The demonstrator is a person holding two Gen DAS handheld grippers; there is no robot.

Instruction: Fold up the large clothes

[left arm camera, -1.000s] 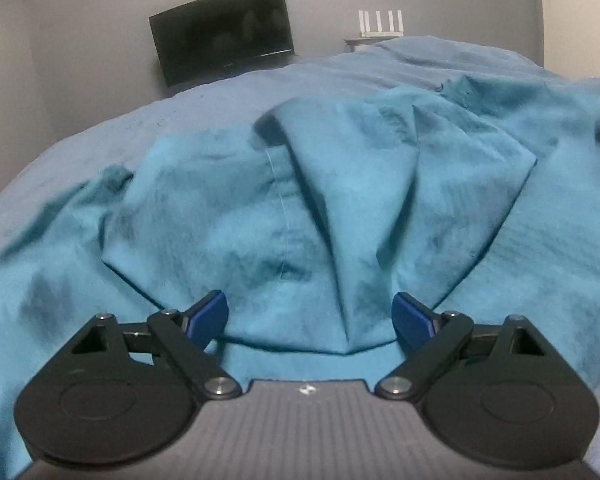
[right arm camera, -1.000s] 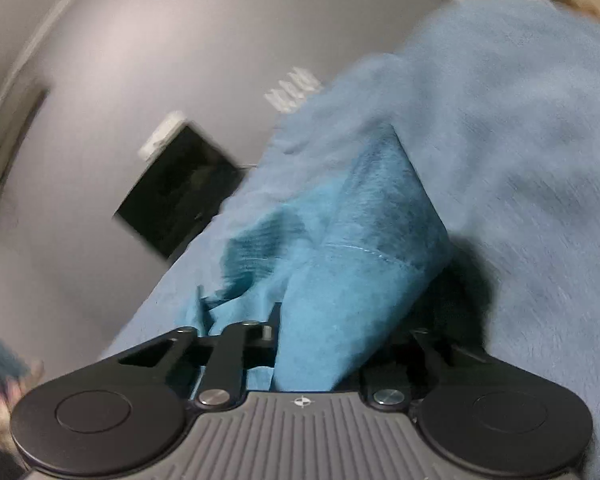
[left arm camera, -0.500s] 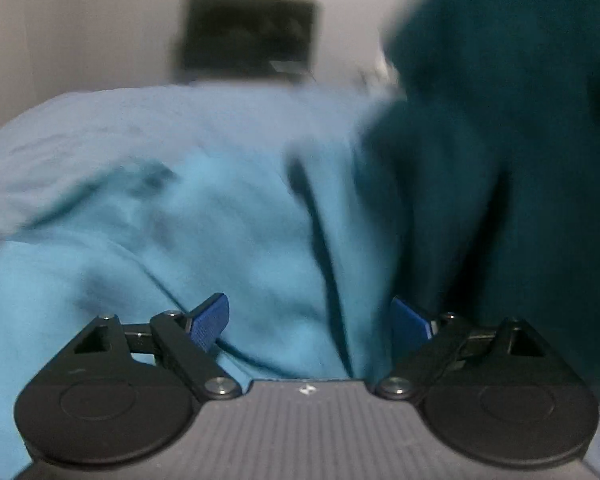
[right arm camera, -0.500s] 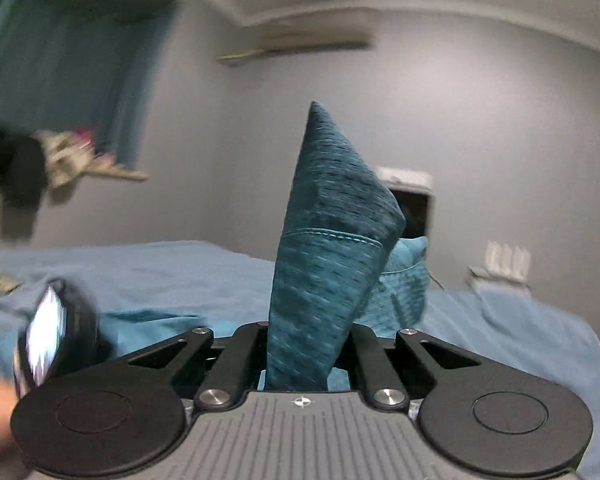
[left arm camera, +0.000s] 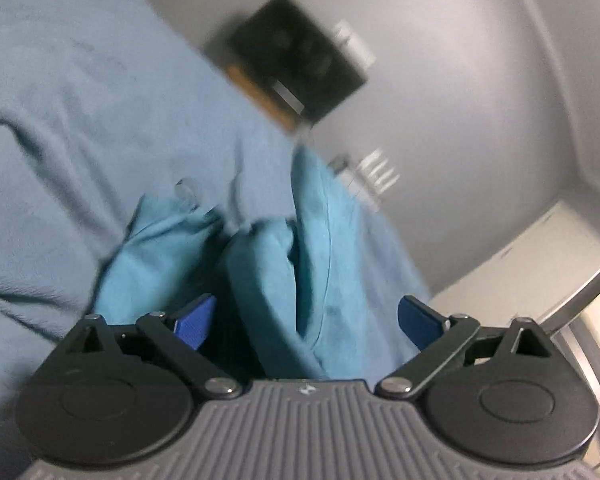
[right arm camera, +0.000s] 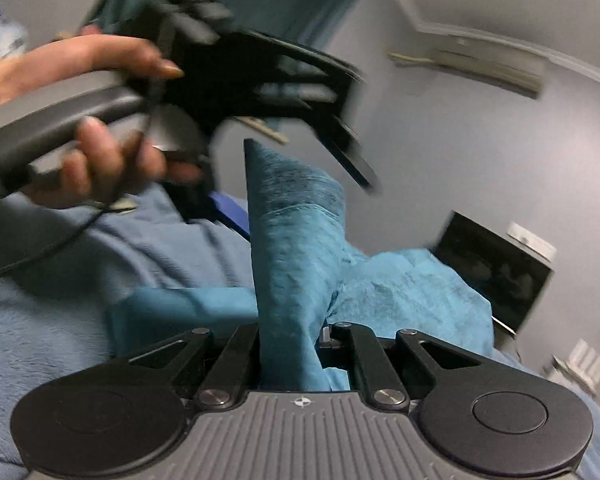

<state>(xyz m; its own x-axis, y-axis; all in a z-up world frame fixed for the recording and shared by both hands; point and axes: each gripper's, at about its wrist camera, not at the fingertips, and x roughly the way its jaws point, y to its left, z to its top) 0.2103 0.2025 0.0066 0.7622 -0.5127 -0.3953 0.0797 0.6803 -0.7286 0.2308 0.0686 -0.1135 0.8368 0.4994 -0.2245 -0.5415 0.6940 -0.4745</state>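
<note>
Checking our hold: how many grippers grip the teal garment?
1. Right gripper is shut on the garment; left gripper is opening, pads clear of cloth between them.

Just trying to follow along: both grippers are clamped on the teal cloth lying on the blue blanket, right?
Not quite. Only the right gripper is clamped on the teal cloth, as the right wrist view shows. The left gripper is opening, its blue pads apart with cloth loose between them, per the left wrist view. The blue blanket part is right.

Grey walls. Dark monitor against the wall past the bed's blue blanket; white router beside monitor, air conditioner high above it.
</note>
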